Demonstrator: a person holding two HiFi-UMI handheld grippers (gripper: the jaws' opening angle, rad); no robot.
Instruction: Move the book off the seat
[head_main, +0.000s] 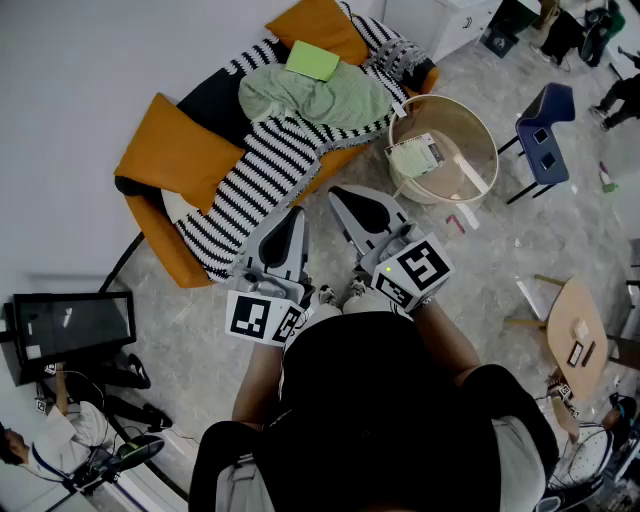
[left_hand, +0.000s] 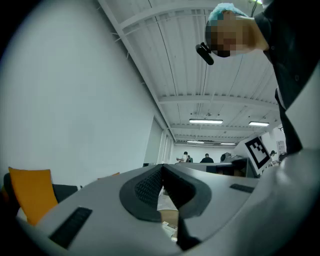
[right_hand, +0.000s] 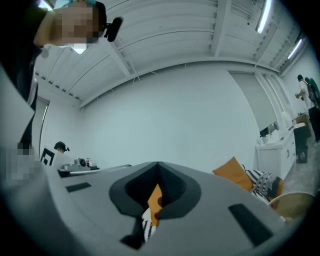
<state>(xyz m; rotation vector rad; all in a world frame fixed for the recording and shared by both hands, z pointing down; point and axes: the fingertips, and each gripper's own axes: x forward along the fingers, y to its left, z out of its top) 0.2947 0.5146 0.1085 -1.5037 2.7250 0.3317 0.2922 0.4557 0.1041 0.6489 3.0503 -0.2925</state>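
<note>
**Clearly empty-handed: book lying on the armchair, both grippers pinched closed**

Right now the person is standing in front of the orange armchair (head_main: 180, 150), holding the left gripper (head_main: 290, 225) and the right gripper (head_main: 350, 200) side by side, both pointing roughly level toward it. Neither one is touching anything. In the left gripper view the left gripper (left_hand: 162, 166) is showing its jaws pressed together at the tips, with nothing caught between them. The right gripper view is showing the same for the right gripper (right_hand: 157, 164): jaws meeting at the tips, only a sliver of orange and stripes peeking through the gap behind them.

The green book (head_main: 313, 60) is lying flat toward the back of the seat, well apart from both grippers. It is resting on a crumpled green cloth (head_main: 320, 95), which is sprawling over a black-and-white striped blanket (head_main: 250, 180) draped across the cushions.

Just beside the armchair, on the floor, a round tub (head_main: 480, 125) is holding some printed papers (head_main: 417, 157). A blue chair (head_main: 545, 125) is standing beyond the tub.
</note>
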